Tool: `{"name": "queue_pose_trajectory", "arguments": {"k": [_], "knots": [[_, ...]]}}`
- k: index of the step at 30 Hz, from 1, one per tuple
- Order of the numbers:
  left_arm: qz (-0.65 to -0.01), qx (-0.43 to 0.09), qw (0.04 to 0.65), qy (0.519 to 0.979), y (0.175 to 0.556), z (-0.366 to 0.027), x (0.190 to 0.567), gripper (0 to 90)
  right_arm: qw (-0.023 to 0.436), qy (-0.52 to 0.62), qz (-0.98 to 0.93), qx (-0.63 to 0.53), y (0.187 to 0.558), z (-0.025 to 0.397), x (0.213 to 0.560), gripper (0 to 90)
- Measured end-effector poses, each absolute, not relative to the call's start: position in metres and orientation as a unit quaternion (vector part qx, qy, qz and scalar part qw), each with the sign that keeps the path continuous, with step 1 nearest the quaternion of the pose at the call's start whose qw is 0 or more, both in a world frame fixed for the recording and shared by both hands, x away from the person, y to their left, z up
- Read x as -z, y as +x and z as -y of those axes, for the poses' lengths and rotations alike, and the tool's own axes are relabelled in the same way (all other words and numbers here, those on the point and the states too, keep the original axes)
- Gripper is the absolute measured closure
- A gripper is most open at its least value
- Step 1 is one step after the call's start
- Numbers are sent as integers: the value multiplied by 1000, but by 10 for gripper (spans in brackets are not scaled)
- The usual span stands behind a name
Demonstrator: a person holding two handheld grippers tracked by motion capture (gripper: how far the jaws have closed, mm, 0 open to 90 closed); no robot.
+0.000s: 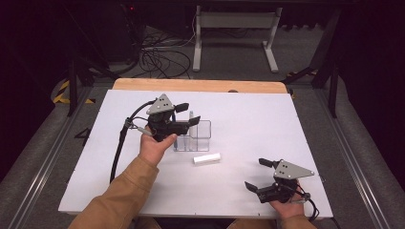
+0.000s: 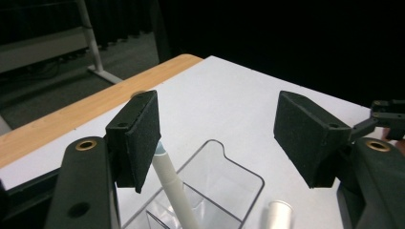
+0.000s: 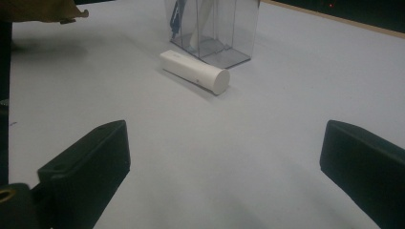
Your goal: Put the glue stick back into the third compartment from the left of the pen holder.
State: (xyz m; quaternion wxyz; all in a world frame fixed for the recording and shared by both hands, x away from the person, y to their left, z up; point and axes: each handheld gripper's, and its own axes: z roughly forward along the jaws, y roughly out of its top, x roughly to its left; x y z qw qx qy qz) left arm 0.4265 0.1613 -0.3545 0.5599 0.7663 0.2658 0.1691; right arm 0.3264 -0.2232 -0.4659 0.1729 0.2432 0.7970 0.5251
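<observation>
The left gripper (image 1: 188,114) is hovering over a clear plastic holder (image 1: 200,136) near the middle of the white table (image 1: 267,124), its jaws spread wide and gripping nothing. In the left gripper view a white pen (image 2: 174,191) is standing tilted in the holder (image 2: 229,186), its pale blue tip lying right against the inner face of the left-hand jaw, though whether it is actually touching is hard to tell; the other jaw is sitting well apart from it. A white tube (image 1: 207,158) is lying on its side on the table just in front of the holder, on the person's side.

The right gripper (image 1: 260,175) is resting low near the table's front right corner, well apart from the tube and the holder. Its jaws are also standing wide open and empty, and in the right gripper view they are pointing across bare table toward the tube (image 3: 195,71), with the holder (image 3: 215,28) just behind it
</observation>
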Motion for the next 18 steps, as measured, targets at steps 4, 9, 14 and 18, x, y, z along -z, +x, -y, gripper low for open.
{"name": "queue_pose_trajectory", "arguments": {"k": [4, 9, 14, 18], "knots": [[-264, -160, 560, 769, 425, -162, 354, 333, 173, 244, -797, -525, 326, 223, 466, 37], [-252, -155, 560, 774, 421, -161, 351, 295, 173, 244, -796, -526, 326, 223, 466, 37], [-250, -153, 558, 776, 420, -160, 351, 253, 174, 243, -797, -525, 326, 223, 466, 37], [-234, -152, 553, 785, 419, -159, 351, 223, 173, 243, -797, -525, 326, 223, 466, 37]]}}
